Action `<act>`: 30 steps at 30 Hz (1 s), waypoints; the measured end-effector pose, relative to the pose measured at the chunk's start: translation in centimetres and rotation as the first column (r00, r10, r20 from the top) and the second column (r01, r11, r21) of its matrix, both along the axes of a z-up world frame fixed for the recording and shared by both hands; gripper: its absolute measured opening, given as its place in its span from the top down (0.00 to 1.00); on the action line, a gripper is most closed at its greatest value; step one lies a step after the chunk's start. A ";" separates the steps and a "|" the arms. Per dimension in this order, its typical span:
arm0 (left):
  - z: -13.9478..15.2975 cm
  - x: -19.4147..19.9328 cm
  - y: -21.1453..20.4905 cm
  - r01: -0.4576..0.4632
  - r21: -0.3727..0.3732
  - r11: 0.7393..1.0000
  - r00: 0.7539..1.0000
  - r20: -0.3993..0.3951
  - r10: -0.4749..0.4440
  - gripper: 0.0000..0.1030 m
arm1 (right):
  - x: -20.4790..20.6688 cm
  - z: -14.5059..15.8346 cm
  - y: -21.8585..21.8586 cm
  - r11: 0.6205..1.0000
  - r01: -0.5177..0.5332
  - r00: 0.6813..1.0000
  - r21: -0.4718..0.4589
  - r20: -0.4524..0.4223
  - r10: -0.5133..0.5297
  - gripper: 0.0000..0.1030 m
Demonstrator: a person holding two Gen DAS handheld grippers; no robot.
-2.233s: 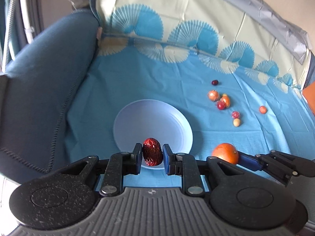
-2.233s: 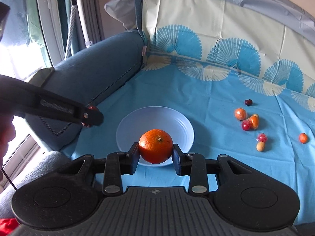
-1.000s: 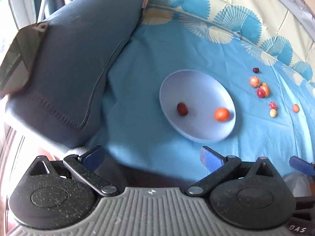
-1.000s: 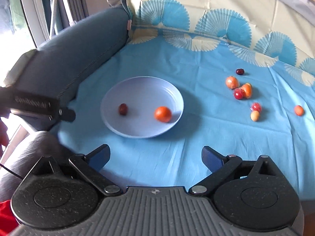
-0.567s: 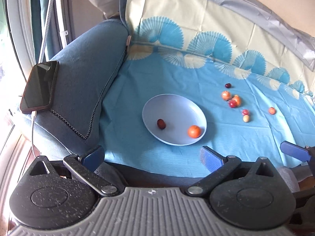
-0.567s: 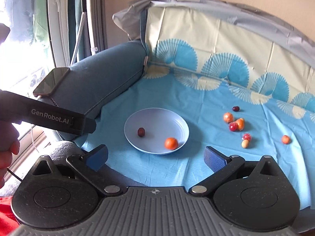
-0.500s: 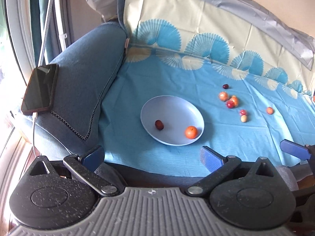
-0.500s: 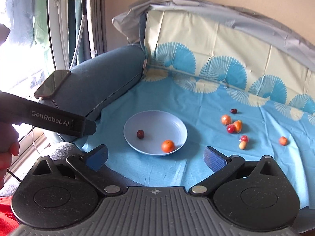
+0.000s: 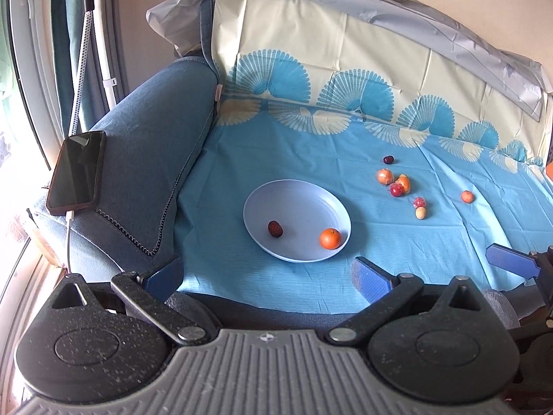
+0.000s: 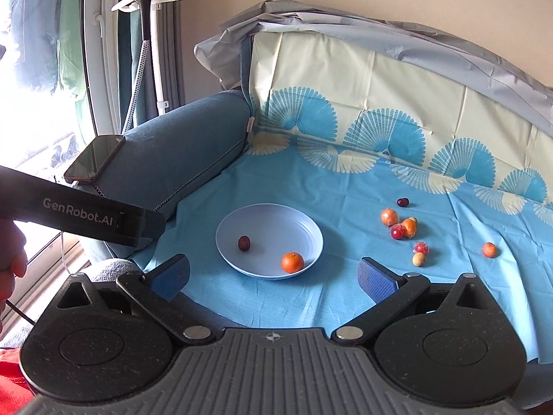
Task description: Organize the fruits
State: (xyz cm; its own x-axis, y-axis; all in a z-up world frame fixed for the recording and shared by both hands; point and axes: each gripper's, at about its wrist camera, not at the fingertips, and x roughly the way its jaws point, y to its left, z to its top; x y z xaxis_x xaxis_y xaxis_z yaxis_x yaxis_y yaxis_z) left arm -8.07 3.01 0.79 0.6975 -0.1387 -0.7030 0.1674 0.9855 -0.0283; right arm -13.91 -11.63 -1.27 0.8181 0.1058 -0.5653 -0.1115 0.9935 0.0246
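Both grippers hang back from the sofa seat, empty, jaws spread wide: the left gripper [image 9: 266,273] and the right gripper [image 10: 273,276]. Ahead of them sits the plate [image 10: 242,221], already holding an orange [image 10: 292,262] and a dark date [image 10: 244,243]. Loose small fruits [image 10: 401,226] lie beyond and right of the plate, likely nearer the right gripper.

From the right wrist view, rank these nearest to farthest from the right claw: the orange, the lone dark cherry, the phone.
1. Orange: in the plate, near rim, just ahead of the right claw.
2. Dark cherry: on the cloth, far right.
3. Phone: on the armrest, far left.
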 end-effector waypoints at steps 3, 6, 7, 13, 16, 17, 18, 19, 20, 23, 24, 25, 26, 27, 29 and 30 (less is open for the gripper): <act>-0.1 0.3 0.1 0.001 0.000 1.000 1.000 -0.007 -0.001 0.00 | 0.2 -0.1 0.0 1.000 0.003 1.000 0.001 -0.006 -0.003 0.01; -0.3 0.4 0.0 0.002 0.001 1.000 1.000 -0.013 -0.002 0.00 | 0.3 -0.2 -0.1 1.000 0.004 1.000 0.004 -0.011 -0.004 0.01; -0.4 0.5 0.0 0.002 0.001 1.000 1.000 -0.015 -0.002 0.00 | 0.3 -0.3 -0.1 1.000 0.005 1.000 0.005 -0.013 -0.005 0.01; -0.7 0.9 -0.2 0.007 0.004 1.000 1.000 -0.024 -0.007 0.00 | 0.7 -0.6 0.1 1.000 0.006 1.000 0.011 -0.026 -0.006 0.01; -0.8 1.1 -0.3 0.010 0.007 1.000 1.000 -0.030 -0.009 0.00 | 0.9 -0.8 0.1 1.000 0.003 1.000 0.012 -0.031 -0.002 0.01; -0.9 1.2 -0.3 0.010 0.009 1.000 0.999 -0.032 -0.010 0.00 | 1.0 -0.8 0.1 1.000 0.000 0.999 0.014 -0.033 0.000 0.01; -0.9 1.3 -0.4 0.011 0.010 1.000 0.999 -0.034 -0.010 0.00 | 1.1 -0.9 0.1 1.000 -0.001 0.999 0.014 -0.035 0.001 0.01; -1.0 1.4 -0.4 0.011 0.011 1.000 0.999 -0.038 -0.011 0.00 | 1.2 -1.0 0.0 1.000 -0.001 0.999 0.015 -0.039 0.002 0.01; -1.1 1.4 -0.5 0.012 0.013 1.000 0.999 -0.041 -0.011 0.00 | 1.3 -1.0 0.1 1.000 0.000 0.999 0.017 -0.042 0.001 0.01; -1.3 1.7 -0.7 0.012 0.020 1.000 0.999 -0.051 -0.011 0.00 | 1.7 -1.3 -0.3 1.000 0.005 0.999 0.027 -0.053 -0.003 0.01; -1.4 1.8 -0.8 0.013 0.024 1.000 0.998 -0.055 -0.011 0.00 | 1.9 -1.5 -0.3 0.999 0.008 0.998 0.031 -0.058 -0.006 0.01; -1.5 1.9 -0.9 0.013 0.028 1.000 0.998 -0.059 -0.012 0.00 | 2.1 -1.7 -0.5 0.999 0.011 0.998 0.037 -0.063 -0.009 0.01; -1.6 2.1 -1.0 0.014 0.032 0.999 0.998 -0.062 -0.012 0.00 | 2.2 -1.9 -0.6 0.999 0.015 0.998 0.042 -0.068 -0.013 0.01; -1.8 2.4 -1.1 0.014 0.038 0.999 0.998 -0.068 -0.012 0.00 | 2.3 -2.1 -0.8 0.999 0.020 0.997 0.047 -0.073 -0.017 0.01; -1.9 3.0 -1.4 0.015 0.039 0.999 0.996 -0.084 -0.011 0.00 | 2.8 -2.5 -1.3 0.998 0.038 0.996 0.059 -0.084 -0.033 0.01; -1.9 3.4 -1.6 0.014 0.035 0.999 0.996 -0.093 -0.010 0.00 | 3.0 -2.8 -1.7 0.997 0.049 0.995 0.067 -0.093 -0.043 0.01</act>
State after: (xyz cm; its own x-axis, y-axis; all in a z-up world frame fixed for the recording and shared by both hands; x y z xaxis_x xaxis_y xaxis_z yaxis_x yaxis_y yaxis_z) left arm -4.66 1.41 -1.14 0.6274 -0.1202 -0.7694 0.1774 0.9841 -0.0090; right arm -10.92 -13.30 -4.04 0.7682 0.1109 -0.6306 -0.0598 0.9930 0.1018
